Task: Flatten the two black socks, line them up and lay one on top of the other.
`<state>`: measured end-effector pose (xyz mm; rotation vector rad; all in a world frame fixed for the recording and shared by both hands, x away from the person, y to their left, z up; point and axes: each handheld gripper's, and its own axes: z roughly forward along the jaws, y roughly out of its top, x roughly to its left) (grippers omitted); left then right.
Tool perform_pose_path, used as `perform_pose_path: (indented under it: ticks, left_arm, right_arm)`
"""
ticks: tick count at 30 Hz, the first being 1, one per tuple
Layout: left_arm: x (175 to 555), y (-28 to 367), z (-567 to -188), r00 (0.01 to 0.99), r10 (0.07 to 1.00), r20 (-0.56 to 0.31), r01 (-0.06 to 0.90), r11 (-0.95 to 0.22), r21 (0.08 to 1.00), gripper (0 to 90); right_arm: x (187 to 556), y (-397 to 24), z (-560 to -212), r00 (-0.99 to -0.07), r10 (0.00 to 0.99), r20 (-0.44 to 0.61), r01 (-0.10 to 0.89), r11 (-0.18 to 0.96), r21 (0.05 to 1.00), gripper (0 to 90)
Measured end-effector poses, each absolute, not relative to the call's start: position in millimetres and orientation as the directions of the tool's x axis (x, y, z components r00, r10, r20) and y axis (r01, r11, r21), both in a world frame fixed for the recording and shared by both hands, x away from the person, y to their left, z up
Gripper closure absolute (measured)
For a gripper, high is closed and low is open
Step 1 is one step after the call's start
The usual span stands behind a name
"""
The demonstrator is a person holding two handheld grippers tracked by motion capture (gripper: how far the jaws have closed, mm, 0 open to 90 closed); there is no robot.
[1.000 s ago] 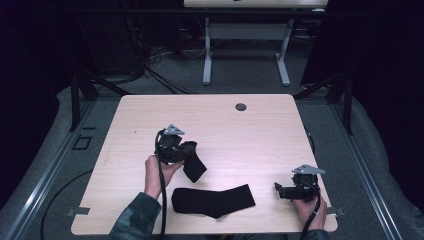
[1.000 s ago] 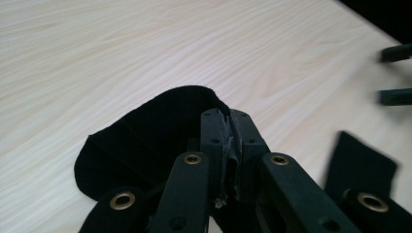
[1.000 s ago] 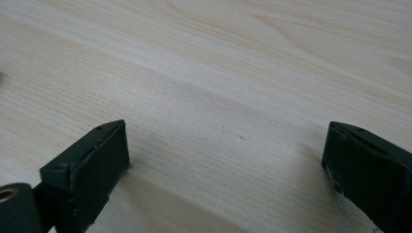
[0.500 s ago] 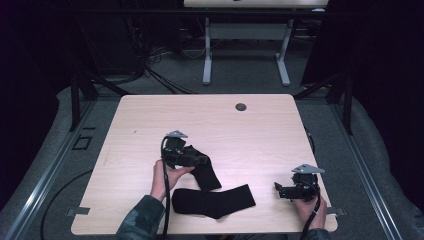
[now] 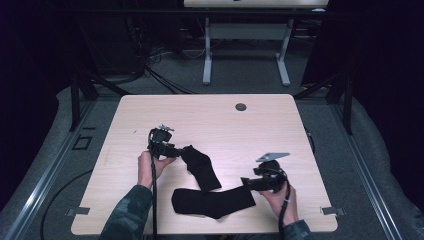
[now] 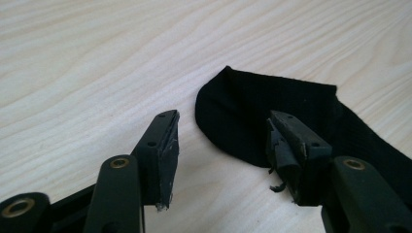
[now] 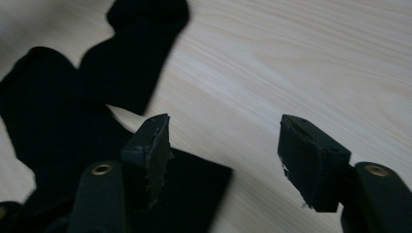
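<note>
Your left claw (image 5: pixel 176 151) stood half open beside the toe of the upper black sock (image 5: pixel 201 166), its jaws just closing, with nothing pinched between them. That sock lay flat mid-tabletop (image 5: pixel 210 117). Your right claw (image 5: pixel 248 183) was also closing, jaws apart at the cuff of the lower sock (image 5: pixel 214 201); blur there suggests no grip yet.

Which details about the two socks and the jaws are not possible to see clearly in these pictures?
- Right gripper view: motion blur softens the socks; whether its jaws touch the near sock is unclear.
- Left gripper view: the far sock is cut by the right edge and partly covered by one jaw.
- High view: where the two black socks meet, their outlines merge.
- High view: the small dark disc on the table is too small to identify.
</note>
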<state>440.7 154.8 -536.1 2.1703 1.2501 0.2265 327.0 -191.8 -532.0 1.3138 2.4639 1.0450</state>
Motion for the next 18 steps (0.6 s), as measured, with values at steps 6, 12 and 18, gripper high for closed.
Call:
perform_pose_path:
  ticks: [6,12,18]
  left_arm:
    - [450.8,147.2,-546.2,0.530,0.839,-0.127,0.739,-0.382,0.555,49.1]
    - [455.5,140.3,-554.4,0.535,0.838,-0.109,0.743,-0.405,0.533,57.9]
    - [454.1,133.9,-559.2,0.562,0.824,-0.075,0.728,-0.449,0.518,69.0]
  right_arm:
    - [338.7,-141.5,-538.9,-0.671,0.723,0.168,0.646,0.458,0.610,45.4]
    - [348.3,-111.4,-552.8,-0.699,0.700,0.144,0.629,0.507,0.589,52.3]
    - [346.8,-100.5,-560.9,-0.714,0.687,0.132,0.626,0.544,0.559,63.3]
